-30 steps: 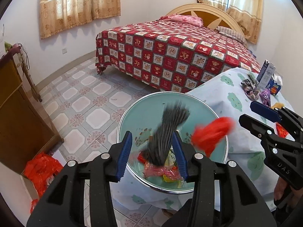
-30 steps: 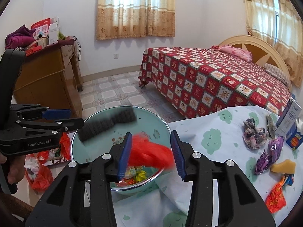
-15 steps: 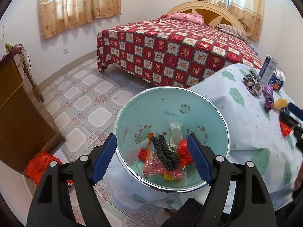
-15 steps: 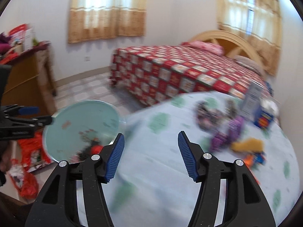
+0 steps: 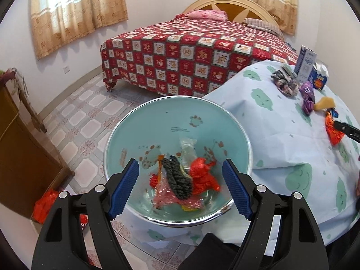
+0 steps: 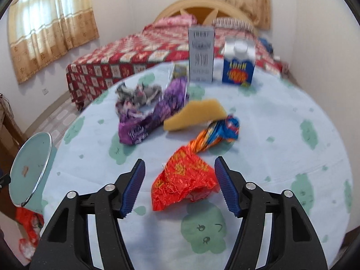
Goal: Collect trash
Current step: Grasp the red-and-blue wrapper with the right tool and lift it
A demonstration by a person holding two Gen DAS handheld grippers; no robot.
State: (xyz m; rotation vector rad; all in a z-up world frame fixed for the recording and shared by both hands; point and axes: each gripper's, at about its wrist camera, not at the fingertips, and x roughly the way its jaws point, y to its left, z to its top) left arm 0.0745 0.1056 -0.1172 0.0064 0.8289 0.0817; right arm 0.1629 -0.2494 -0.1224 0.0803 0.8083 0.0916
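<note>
On the round table with the pale blue cloud-print cloth (image 6: 281,135), a crumpled red foil wrapper (image 6: 183,180) lies directly ahead of the right gripper (image 6: 178,187), between its two blue-padded fingers, which stand wide apart and hold nothing. The wrapper's long axis runs away from the gripper, slanting to the right toward a twisted blue and orange wrapper (image 6: 219,132) that touches its far end. Beyond that lie a yellow sponge wedge (image 6: 194,117), a purple wrapper (image 6: 153,117) and a grey crumpled wrapper (image 6: 137,94); two cartons stand at the table's far edge. The view is somewhat blurred.

Off the table's left edge, the left gripper (image 5: 180,189) hovers over a teal bowl (image 5: 157,117), also spread wide and empty. The bowl holds collected trash, including a red wrapper (image 5: 202,177) and a dark knitted strip (image 5: 177,180). The right gripper is much nearer the red foil wrapper, so it seems best placed to pick it up by closing across its width.
</note>
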